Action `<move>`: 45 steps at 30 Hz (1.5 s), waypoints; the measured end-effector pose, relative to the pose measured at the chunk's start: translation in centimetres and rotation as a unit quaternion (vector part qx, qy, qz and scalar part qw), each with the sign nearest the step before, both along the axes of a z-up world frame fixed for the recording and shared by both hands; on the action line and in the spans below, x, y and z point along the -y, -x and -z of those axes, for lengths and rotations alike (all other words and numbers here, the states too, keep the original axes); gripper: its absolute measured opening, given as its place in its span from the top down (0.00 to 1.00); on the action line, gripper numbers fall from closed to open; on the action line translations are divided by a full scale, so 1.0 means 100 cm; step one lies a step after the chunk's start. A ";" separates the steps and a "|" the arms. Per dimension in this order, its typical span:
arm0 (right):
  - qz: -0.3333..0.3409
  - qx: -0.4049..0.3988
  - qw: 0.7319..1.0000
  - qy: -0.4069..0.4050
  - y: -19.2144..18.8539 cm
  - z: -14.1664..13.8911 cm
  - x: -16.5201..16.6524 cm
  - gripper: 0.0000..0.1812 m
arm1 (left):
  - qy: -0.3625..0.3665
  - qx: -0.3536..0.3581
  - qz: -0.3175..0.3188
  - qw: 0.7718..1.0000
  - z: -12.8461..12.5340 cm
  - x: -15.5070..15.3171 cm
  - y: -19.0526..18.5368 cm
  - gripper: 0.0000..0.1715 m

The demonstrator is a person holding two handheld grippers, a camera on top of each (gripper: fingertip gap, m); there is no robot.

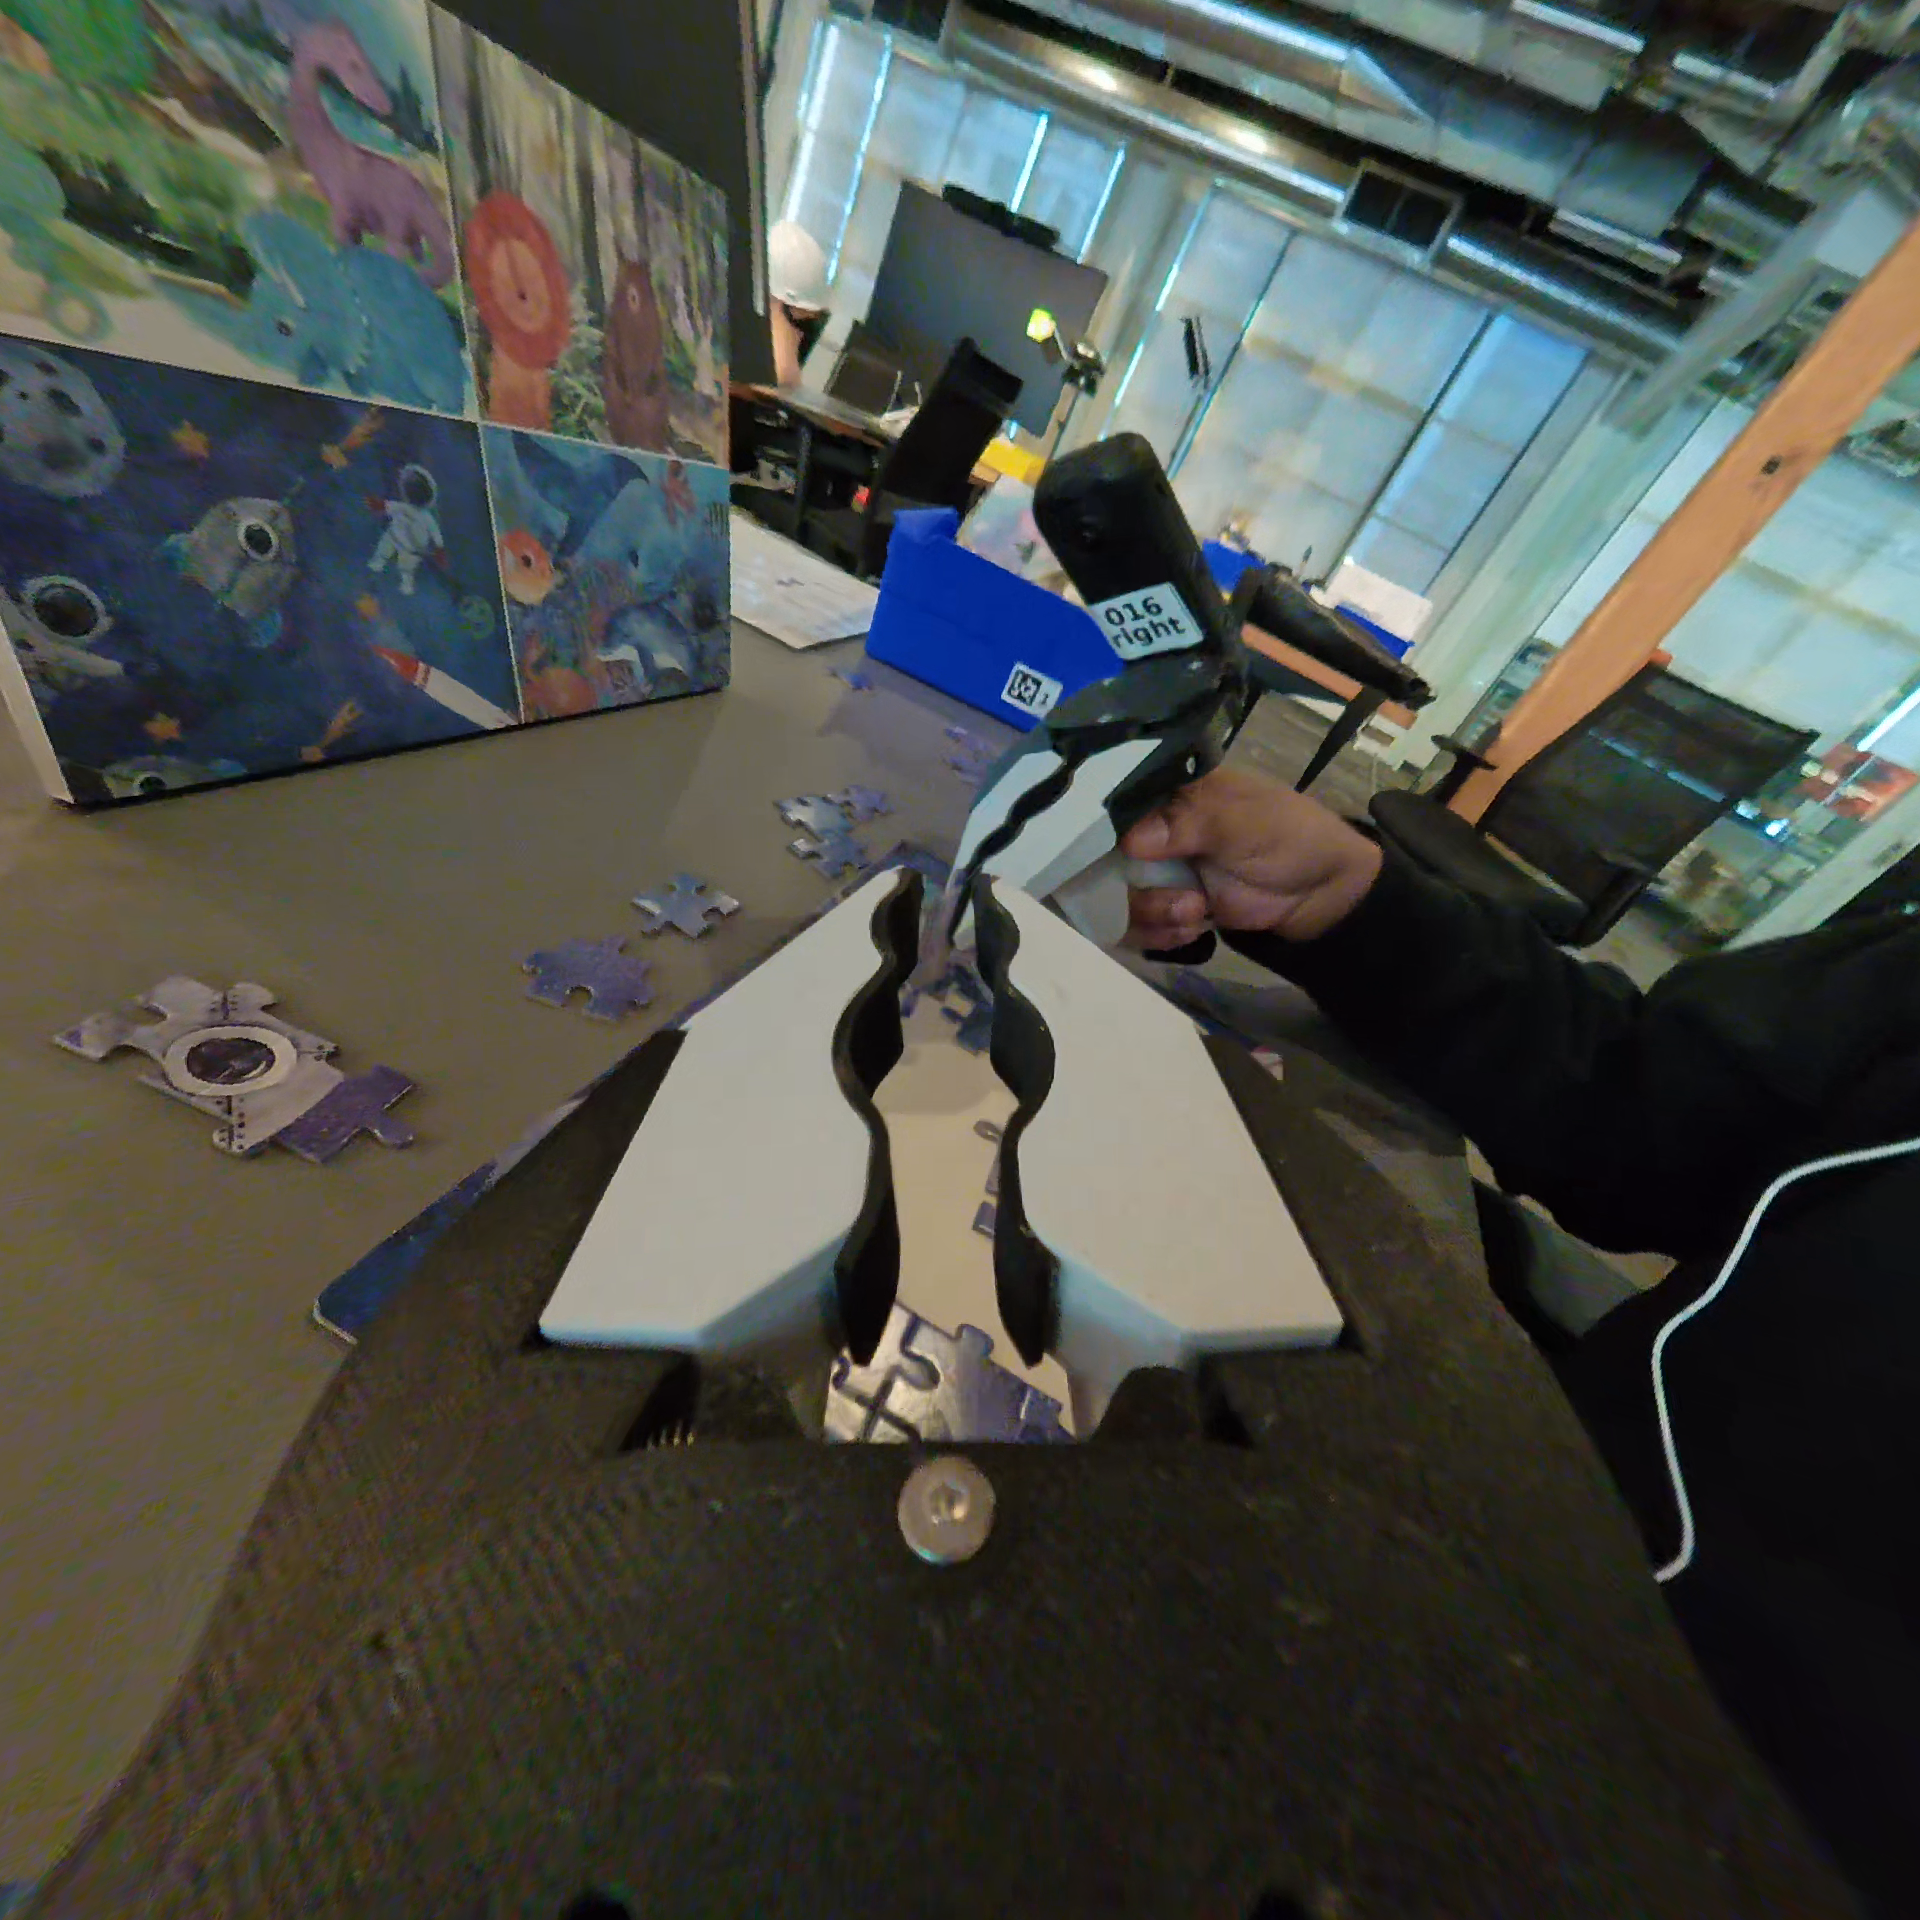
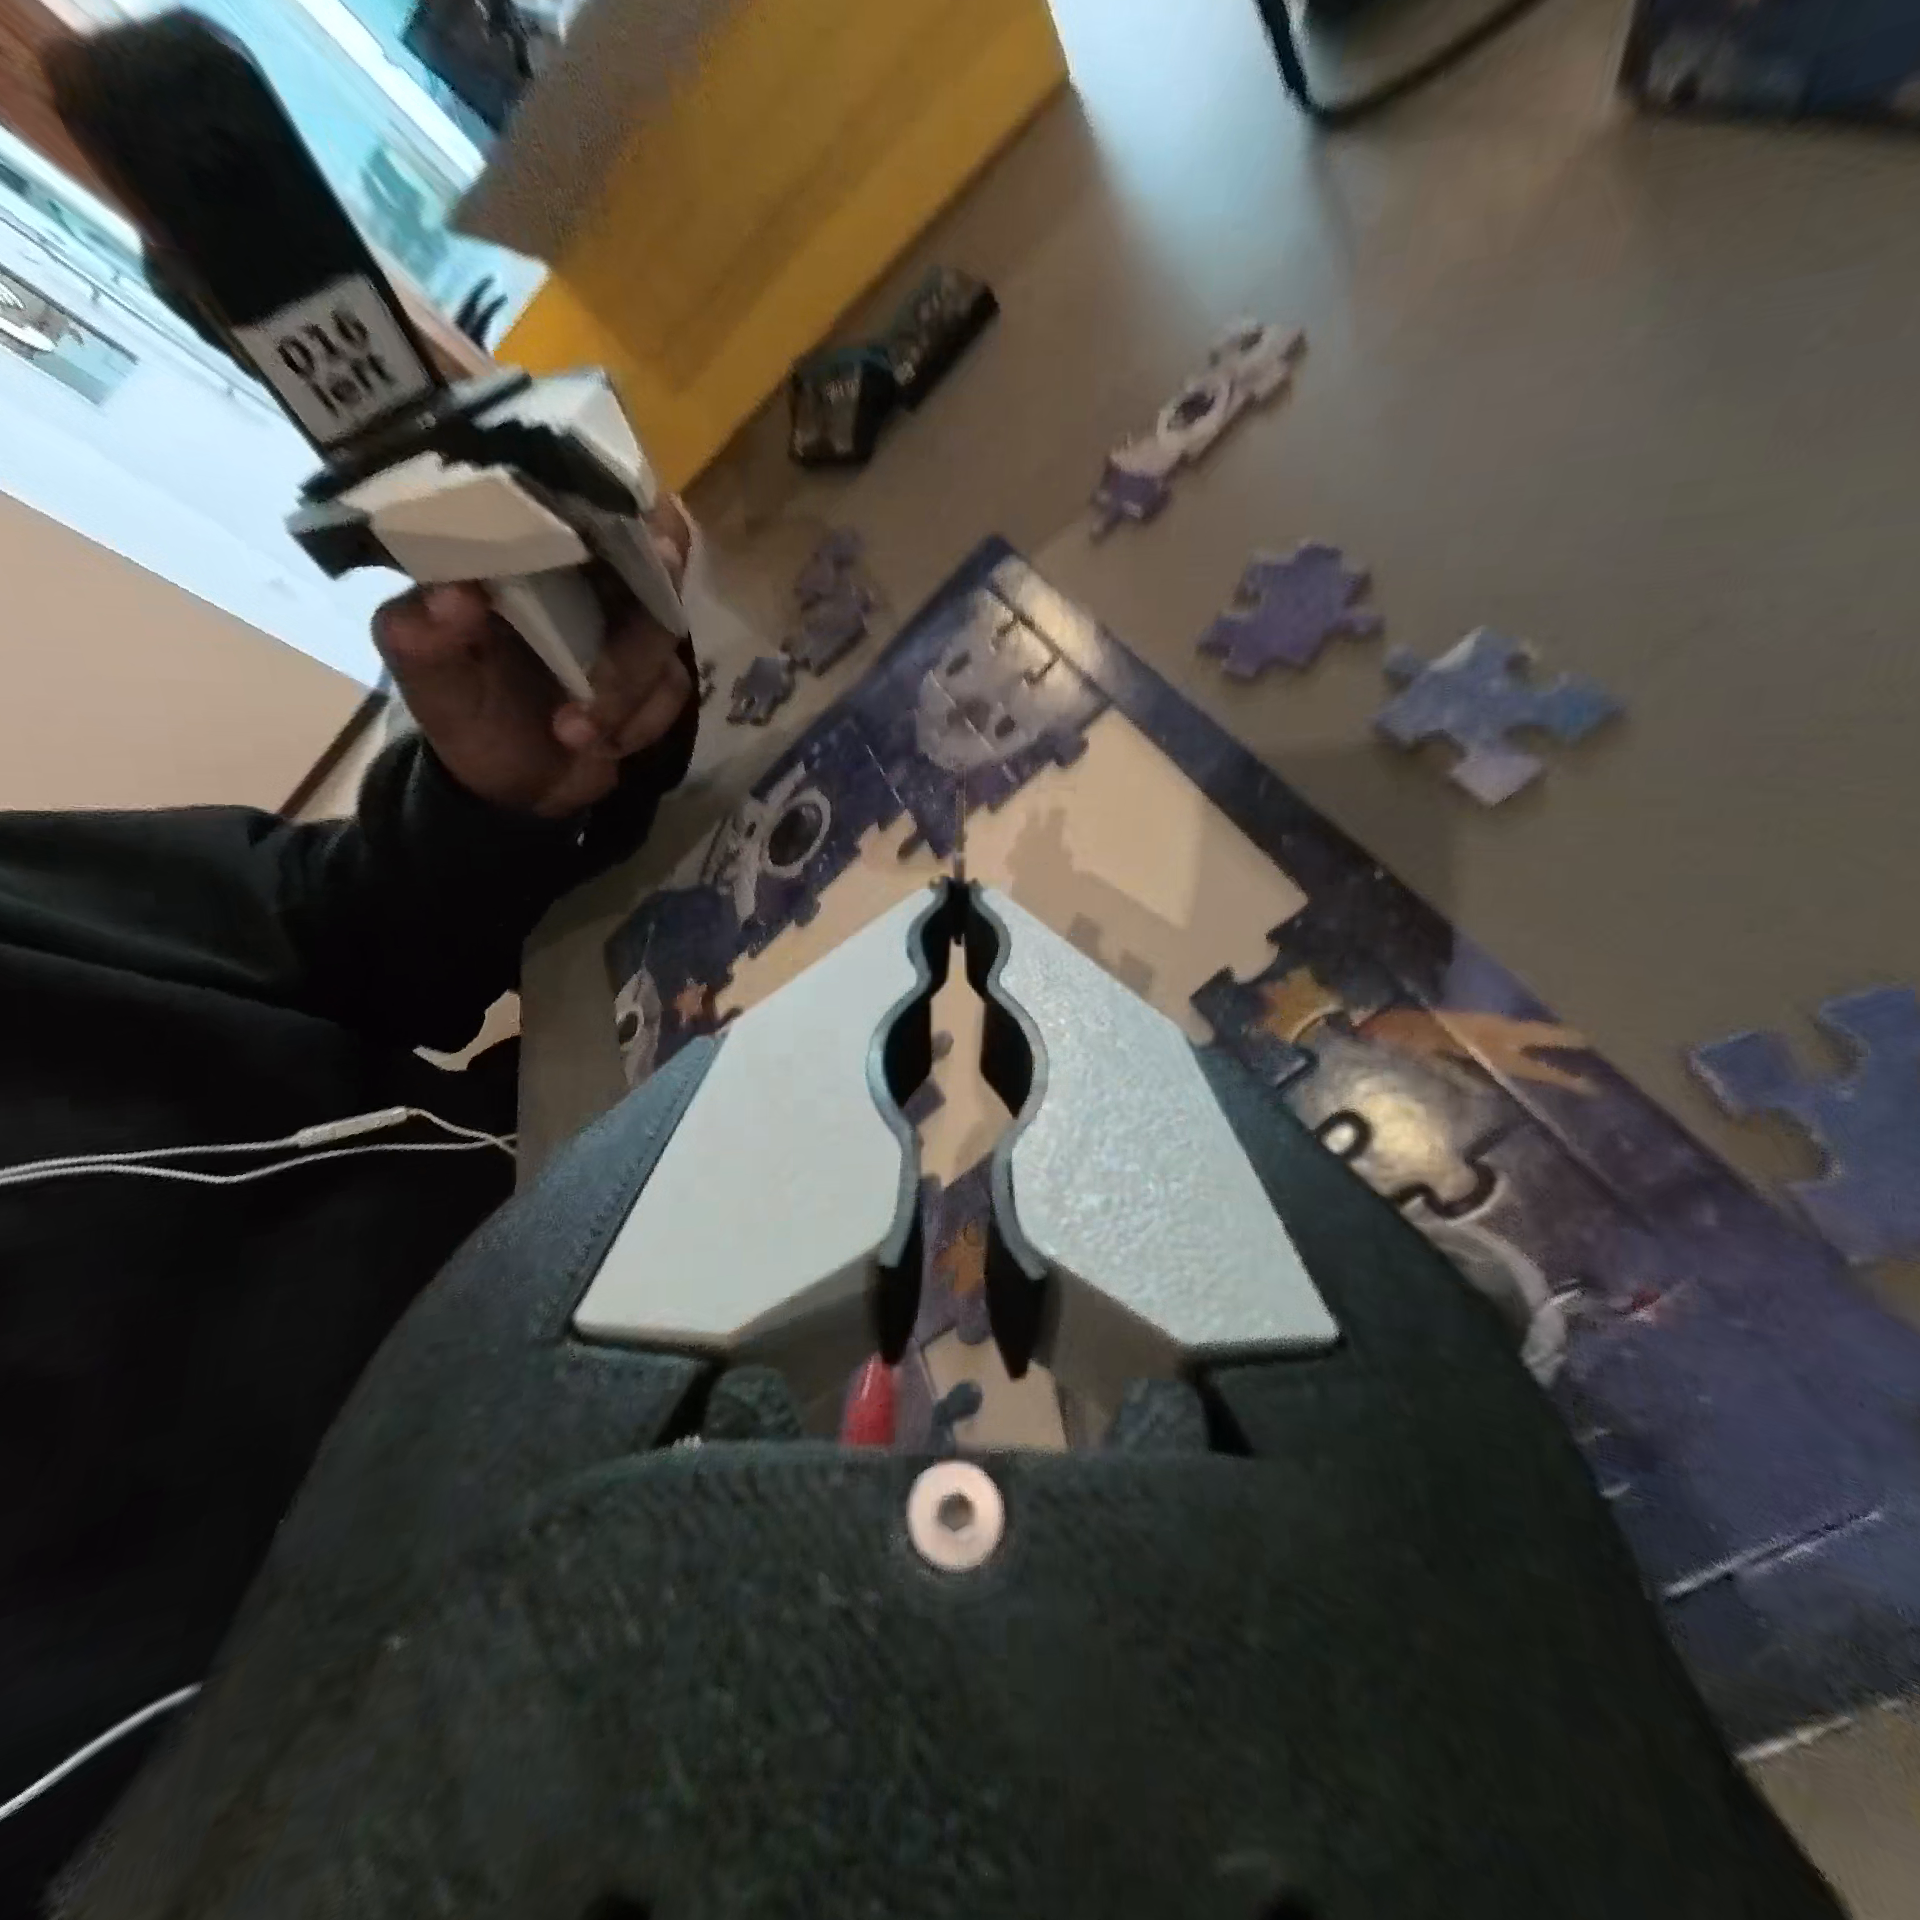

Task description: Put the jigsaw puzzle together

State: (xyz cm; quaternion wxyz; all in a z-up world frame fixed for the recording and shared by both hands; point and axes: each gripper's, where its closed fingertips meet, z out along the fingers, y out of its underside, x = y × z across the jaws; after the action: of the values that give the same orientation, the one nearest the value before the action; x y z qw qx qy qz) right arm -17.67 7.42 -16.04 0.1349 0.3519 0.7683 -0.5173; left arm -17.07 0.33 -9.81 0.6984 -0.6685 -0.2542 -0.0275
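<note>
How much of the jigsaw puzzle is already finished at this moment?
Done: the border of the puzzle is joined on the table, but its middle is bare. In hand: the right hand-held gripper is shut above that gap; whether it pinches a piece is unclear. The left hand-held gripper is open. Left: loose pieces and a small joined cluster.

Both wrist views close above shared puzzle (image 2: 1049, 675), right perhaps steeper

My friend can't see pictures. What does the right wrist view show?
The right gripper, fingertips nearly touching with nothing visibly gripped, hovers over a half-built space puzzle with a bare middle. Loose pieces lie on the grey table, and the left gripper is raised nearby.
</note>
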 end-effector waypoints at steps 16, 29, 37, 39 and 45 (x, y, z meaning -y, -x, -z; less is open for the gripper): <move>-0.050 0.092 0.993 -0.045 -0.024 0.038 0.006 1.00 | 0.107 -0.043 0.007 0.993 0.024 -0.017 -0.008 0.96; -0.060 0.076 0.995 0.035 -0.022 0.007 0.012 1.00 | 0.088 -0.050 -0.011 0.995 0.013 -0.008 -0.005 0.95; -0.026 0.038 0.994 0.094 -0.007 -0.023 0.001 1.00 | 0.257 -0.081 -0.214 0.939 0.002 0.101 0.000 0.93; -0.023 0.032 0.994 0.099 -0.006 -0.026 -0.001 1.00 | 0.327 -0.107 -0.259 0.902 0.017 0.131 -0.010 0.92; -0.014 0.000 0.996 0.088 -0.004 -0.032 -0.005 1.00 | 0.427 -0.003 -0.197 0.882 0.092 0.171 -0.058 0.79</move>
State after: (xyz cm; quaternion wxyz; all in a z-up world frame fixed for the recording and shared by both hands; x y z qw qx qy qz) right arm -17.30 7.91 -12.87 0.1727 0.3283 0.7244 -0.5811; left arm -11.29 -16.79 -19.02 0.3370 -0.8384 -0.3652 0.2240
